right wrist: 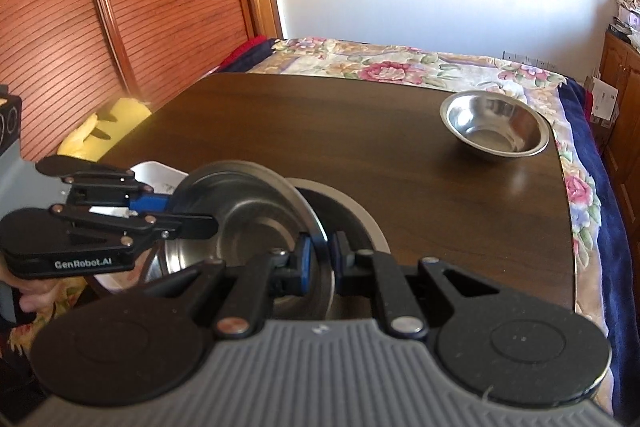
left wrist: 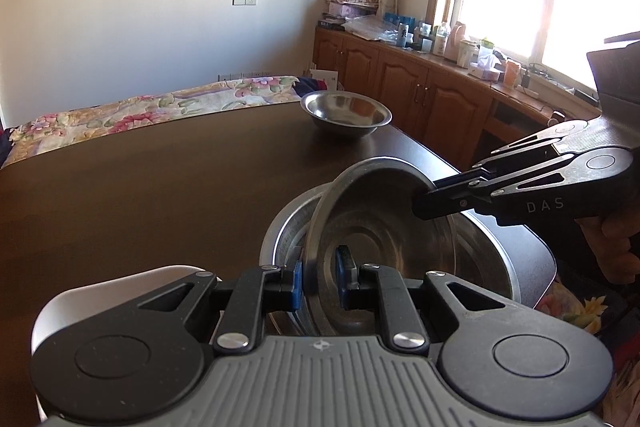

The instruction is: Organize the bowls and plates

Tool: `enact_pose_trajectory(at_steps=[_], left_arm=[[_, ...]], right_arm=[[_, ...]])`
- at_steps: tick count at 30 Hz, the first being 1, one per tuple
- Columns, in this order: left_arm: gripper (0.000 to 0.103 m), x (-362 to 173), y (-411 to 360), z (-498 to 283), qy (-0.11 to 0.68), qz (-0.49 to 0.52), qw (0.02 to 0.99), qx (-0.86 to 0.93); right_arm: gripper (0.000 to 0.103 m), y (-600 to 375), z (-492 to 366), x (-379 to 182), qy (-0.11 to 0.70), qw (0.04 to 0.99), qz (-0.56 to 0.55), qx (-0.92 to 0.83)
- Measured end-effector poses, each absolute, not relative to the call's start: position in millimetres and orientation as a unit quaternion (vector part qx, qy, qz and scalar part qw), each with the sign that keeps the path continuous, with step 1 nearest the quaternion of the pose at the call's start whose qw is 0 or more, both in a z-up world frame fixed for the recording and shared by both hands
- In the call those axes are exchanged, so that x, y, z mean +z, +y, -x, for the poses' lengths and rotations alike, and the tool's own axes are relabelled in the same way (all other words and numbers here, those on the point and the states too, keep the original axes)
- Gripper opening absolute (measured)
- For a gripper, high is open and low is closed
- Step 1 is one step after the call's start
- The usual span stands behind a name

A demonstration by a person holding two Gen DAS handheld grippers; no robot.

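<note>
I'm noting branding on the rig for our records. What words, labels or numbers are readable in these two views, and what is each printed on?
"DAS": on the black body of the right gripper, seen from the left wrist.
"GenRobot.AI": on the black body of the left gripper, seen from the right wrist.
Labels on the bottles and boxes on the cabinet top by the window: too small and blurred to read.

**Both grippers closed on one rim**

The left gripper [left wrist: 319,281] points forward and somewhat downward. Its jaws are closed, and the blue pads [left wrist: 297,283] press the rim of the tilted steel dish [left wrist: 380,223] from both sides. The right gripper [right wrist: 319,259] comes from the opposite side, with its jaws also clamped on the rim. A hand [left wrist: 612,247] holds its handle.
</note>
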State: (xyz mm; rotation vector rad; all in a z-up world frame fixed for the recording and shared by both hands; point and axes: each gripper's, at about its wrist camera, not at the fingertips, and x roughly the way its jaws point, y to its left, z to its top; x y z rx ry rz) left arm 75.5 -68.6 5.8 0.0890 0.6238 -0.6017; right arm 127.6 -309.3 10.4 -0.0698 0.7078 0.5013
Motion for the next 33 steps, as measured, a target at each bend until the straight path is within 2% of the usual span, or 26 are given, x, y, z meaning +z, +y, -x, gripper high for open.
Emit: enact_pose_trajectory(at_steps=[18, 33], left_arm=[[0.018, -8.1, -79.2, -81.9, 0.291, -0.071, 0.915, -0.270], [0.018, 2.1, -71.1, -77.3, 0.281, -0.045, 0.921, -0.265]], right_arm=[[0.013, -301.0, -126.0, -4.3, 0.328, 0.916, 0.090, 0.214], [0.015, -283.8, -125.2, -7.9, 0.321, 0.913, 0.145, 0.207]])
